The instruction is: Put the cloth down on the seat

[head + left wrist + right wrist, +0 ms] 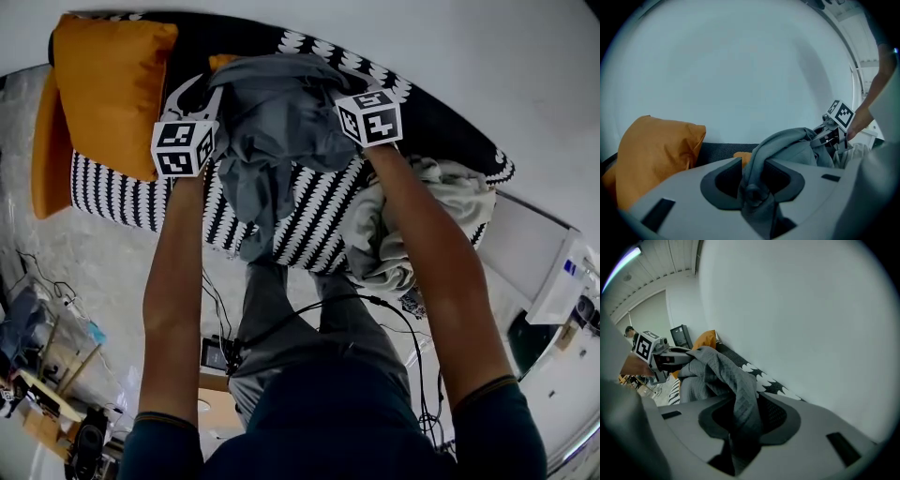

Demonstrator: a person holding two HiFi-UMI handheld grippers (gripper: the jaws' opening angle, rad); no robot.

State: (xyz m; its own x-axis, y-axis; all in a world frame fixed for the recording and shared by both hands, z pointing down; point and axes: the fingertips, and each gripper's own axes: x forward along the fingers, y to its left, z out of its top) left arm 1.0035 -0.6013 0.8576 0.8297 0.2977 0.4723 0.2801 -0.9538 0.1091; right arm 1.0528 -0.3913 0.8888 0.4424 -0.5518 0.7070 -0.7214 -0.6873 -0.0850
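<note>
Holding my left gripper [752, 178] with its jaws wide, I have a fold of the grey cloth [787, 143] running loosely up through the gap, with dark space showing on either side of it, so the pads are not pressing on it. My right gripper [743, 420] is the same: jaws parted, a quilted strip of that cloth hanging between them with room to spare. The rest of the cloth is bunched between the two tools and trails down from them over the black-and-white patterned seat [309, 225] beneath my jaws; I cannot tell how much of it already rests there. Out beyond my left gripper, to its left, an orange cushion [651, 159] leans on the dark backrest [722, 151]. Below my right arm, a pale crumpled bundle of fabric [403, 225] lies on the seat. Ahead of both tools is a plain white wall [740, 70].
</note>
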